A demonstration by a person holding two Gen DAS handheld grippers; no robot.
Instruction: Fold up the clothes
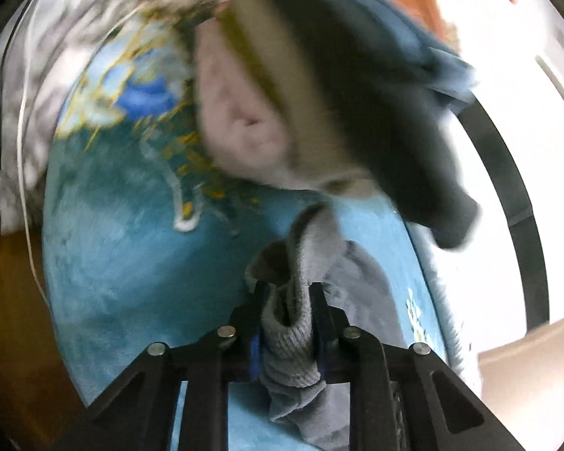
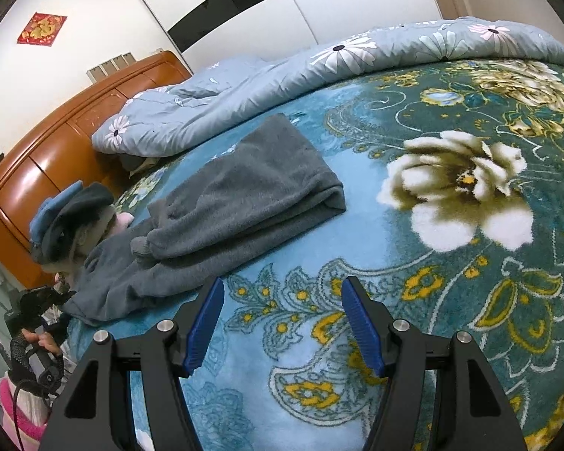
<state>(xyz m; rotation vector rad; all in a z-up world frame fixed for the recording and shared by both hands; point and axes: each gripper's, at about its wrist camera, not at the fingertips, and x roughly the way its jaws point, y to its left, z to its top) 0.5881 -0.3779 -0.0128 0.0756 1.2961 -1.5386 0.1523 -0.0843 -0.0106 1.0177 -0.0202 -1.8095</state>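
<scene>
Two risks from here, I'd say: the left gripper (image 1: 285, 300) is clamped on just a bunched ribbed cuff of the grey sweater (image 2: 244, 203), so a pull could slip it or drag the half-folded part crooked across the blue floral blanket (image 2: 413, 338). Right gripper (image 2: 282, 323) hovers over the blanket, jaws apart, holding nothing. Crowding the sweater's left end is a pile of clothes (image 2: 71, 221); the rumpled duvet (image 2: 282, 75) lies behind.

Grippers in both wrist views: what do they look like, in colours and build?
Both the left gripper and the right gripper have black angular linkage arms with round silver pivot pins. The right one's fingers carry ribbed blue pads. No markings are visible.
</scene>
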